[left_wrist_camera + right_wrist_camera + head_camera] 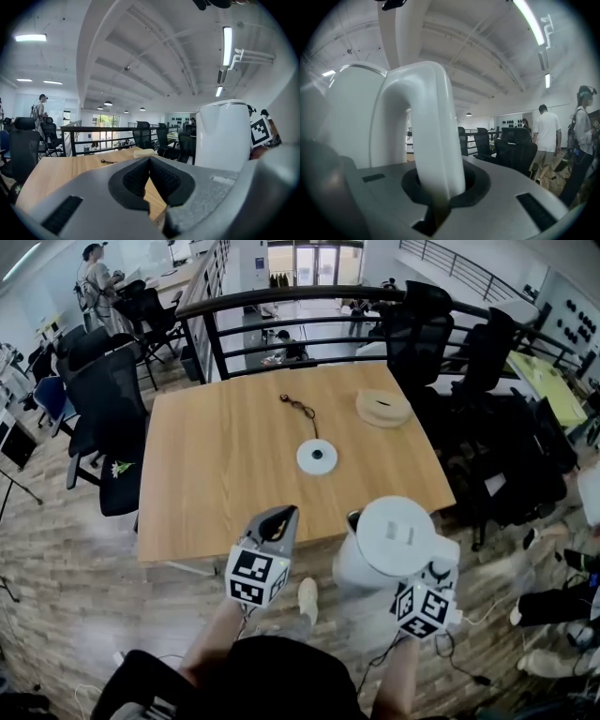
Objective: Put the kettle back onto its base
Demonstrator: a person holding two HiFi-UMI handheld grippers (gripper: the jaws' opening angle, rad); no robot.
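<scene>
The white kettle (394, 535) hangs in the air just off the near right edge of the wooden table (216, 456), lid up. My right gripper (427, 570) is shut on its handle (426, 126), with the kettle body (351, 117) to the left in the right gripper view. The round white base (317, 457) with a dark centre lies on the table, beyond the kettle and to its left. My left gripper (281, 514) hovers at the table's near edge, left of the kettle (222, 136), its pads (140, 174) shut together and empty.
A round wooden lid (382, 408) and a small dark cord (300, 407) lie at the table's far side. Black chairs (108, 399) stand to the left, more (487, 427) to the right. A black railing (281, 301) runs behind. People (546, 136) walk at the right.
</scene>
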